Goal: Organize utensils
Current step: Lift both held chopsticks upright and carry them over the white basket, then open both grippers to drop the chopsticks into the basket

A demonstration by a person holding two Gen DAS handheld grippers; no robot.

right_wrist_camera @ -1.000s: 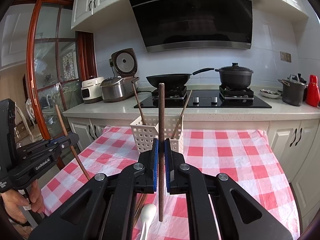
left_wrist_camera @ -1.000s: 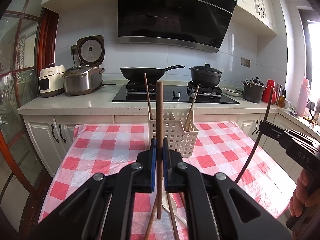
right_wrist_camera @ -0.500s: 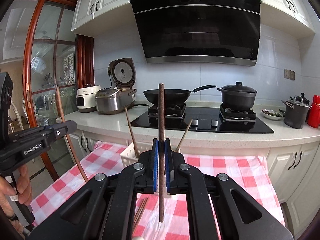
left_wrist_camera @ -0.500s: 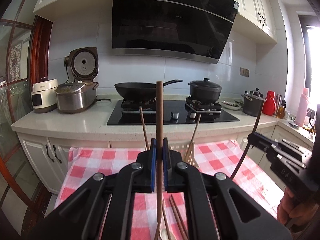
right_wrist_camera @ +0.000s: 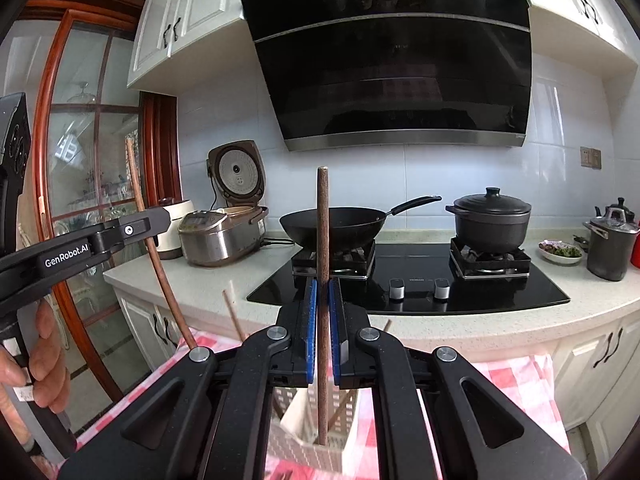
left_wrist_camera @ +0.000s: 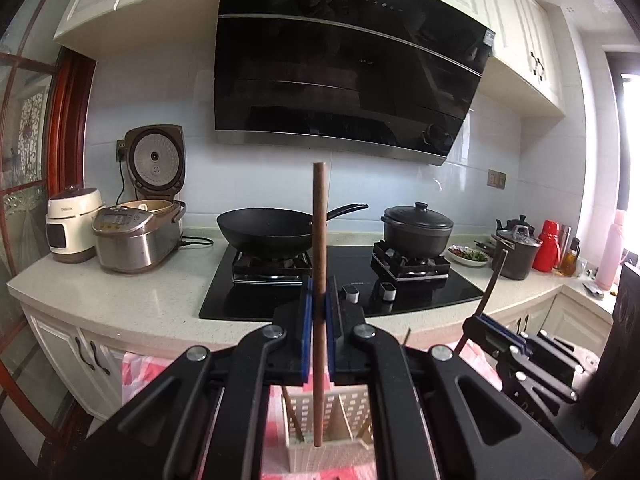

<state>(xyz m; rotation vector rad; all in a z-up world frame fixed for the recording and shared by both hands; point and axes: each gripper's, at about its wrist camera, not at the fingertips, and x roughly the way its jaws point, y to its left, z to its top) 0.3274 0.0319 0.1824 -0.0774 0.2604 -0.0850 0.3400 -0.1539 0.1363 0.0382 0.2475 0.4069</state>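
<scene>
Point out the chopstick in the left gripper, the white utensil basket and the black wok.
chopstick (left_wrist_camera: 319, 240), left wrist view, on its shaft above the pads.
white utensil basket (left_wrist_camera: 344, 412), left wrist view, on its slotted back wall.
black wok (left_wrist_camera: 264, 232), left wrist view, on its bowl.

Left gripper (left_wrist_camera: 319, 332) and right gripper (right_wrist_camera: 323, 330) both clamped.

Right tongs (right_wrist_camera: 323, 328) clamp upright chopstick (right_wrist_camera: 323, 240) above white basket (right_wrist_camera: 294, 420)

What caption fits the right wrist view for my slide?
Right hand-held gripper shut on an upright chopstick above the white basket.
</scene>
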